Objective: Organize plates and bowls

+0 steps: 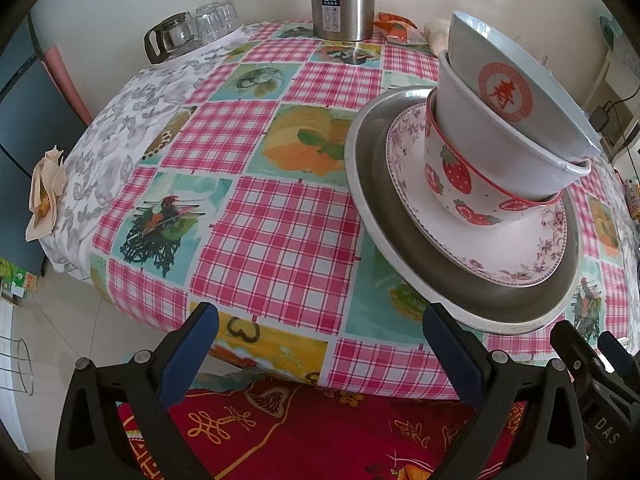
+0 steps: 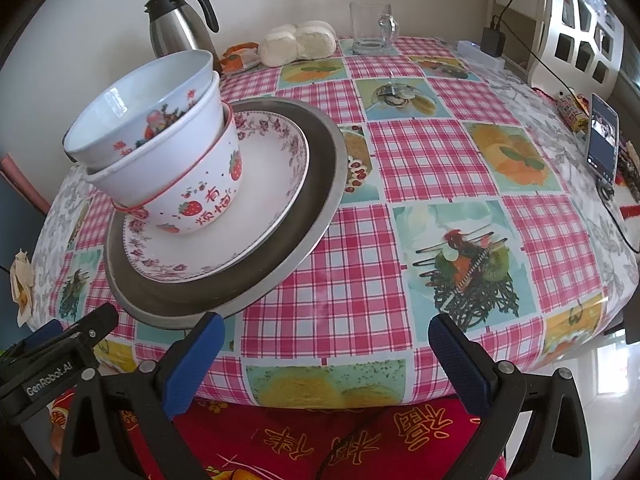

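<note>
A round table (image 1: 280, 216) covered with a pink checked cloth with food pictures stands against a pale wall, and a red cloth with gold characters hangs below its near edge. At the back there are a steel thermos jug (image 1: 342, 0), a tray with upturned glasses (image 1: 208, 24), some white buns (image 2: 298, 42) and a glass mug (image 2: 372, 28); a phone (image 2: 602, 140) leans at the right side. The task's things are already gathered in one stack near the front of the table: a metal plate (image 2: 320, 184) at the bottom, a flowered plate (image 2: 276, 184) inside it, then a strawberry bowl (image 2: 208, 196), a plain white bowl (image 2: 192, 136) nested in it, and a bowl with red characters (image 2: 120, 120) on top. The upper bowls appear to lean a little, though the fisheye lens may exaggerate this. The left gripper (image 1: 320, 344) is low at the table's edge with its blue fingers spread wide and nothing between them; the stack is just to its right. The right gripper (image 2: 328, 352) is also spread apart and empty, with the stack to its left. So I judge the stacking step is almost finished or finished, and both tools are free. If the stack must be moved, the next move would need a grip on the metal plate's rim from both sides, and slow lifting, because the tall bowls could slide.
</note>
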The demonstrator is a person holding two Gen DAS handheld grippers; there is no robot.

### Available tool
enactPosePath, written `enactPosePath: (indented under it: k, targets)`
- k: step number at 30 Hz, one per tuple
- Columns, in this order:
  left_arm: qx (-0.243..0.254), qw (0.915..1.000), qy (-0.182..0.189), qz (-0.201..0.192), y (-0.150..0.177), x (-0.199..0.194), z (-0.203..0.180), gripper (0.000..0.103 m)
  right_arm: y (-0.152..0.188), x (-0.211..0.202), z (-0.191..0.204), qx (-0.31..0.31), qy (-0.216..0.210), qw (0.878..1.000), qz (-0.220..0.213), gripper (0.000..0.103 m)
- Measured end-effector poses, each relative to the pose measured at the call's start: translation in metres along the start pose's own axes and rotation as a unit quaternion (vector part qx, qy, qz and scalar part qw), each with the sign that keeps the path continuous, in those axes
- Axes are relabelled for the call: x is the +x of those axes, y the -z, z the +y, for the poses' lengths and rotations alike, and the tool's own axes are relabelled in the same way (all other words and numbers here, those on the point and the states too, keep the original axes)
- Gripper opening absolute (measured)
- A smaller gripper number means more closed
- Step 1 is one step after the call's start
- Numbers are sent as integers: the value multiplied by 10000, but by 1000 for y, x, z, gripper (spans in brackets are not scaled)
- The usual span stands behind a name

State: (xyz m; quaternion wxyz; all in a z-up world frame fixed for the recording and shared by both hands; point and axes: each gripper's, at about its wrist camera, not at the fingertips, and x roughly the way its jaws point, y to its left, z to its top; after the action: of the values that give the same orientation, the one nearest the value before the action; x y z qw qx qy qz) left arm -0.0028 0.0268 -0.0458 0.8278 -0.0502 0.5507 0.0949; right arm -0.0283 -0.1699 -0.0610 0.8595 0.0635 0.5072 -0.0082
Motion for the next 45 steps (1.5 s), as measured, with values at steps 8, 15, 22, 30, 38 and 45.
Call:
enactPosePath:
  k: [8, 15, 22, 30, 38, 45]
  targets:
    - [8, 10000, -5, 18, 0, 0, 0, 102, -1, 1, -3, 46, 9, 10000, 22, 103]
    - [17, 10000, 8, 20, 0, 1, 0, 102, -1, 1, -3, 52, 11, 10000, 24, 103]
    - [35, 10000, 17, 21, 0, 2, 0, 102, -1, 1, -3, 50, 10, 10000, 26, 103]
    - [24, 10000, 9, 37, -1, 2, 1, 102, 0, 2, -4, 56, 13, 10000, 35, 103]
    - [26, 10000, 11, 40, -1, 2, 1, 102, -1, 2, -4, 56, 13, 10000, 35, 103]
    - [-40, 10000, -88, 22, -2, 3, 4, 102, -1, 2, -4, 57, 12, 10000, 37, 103]
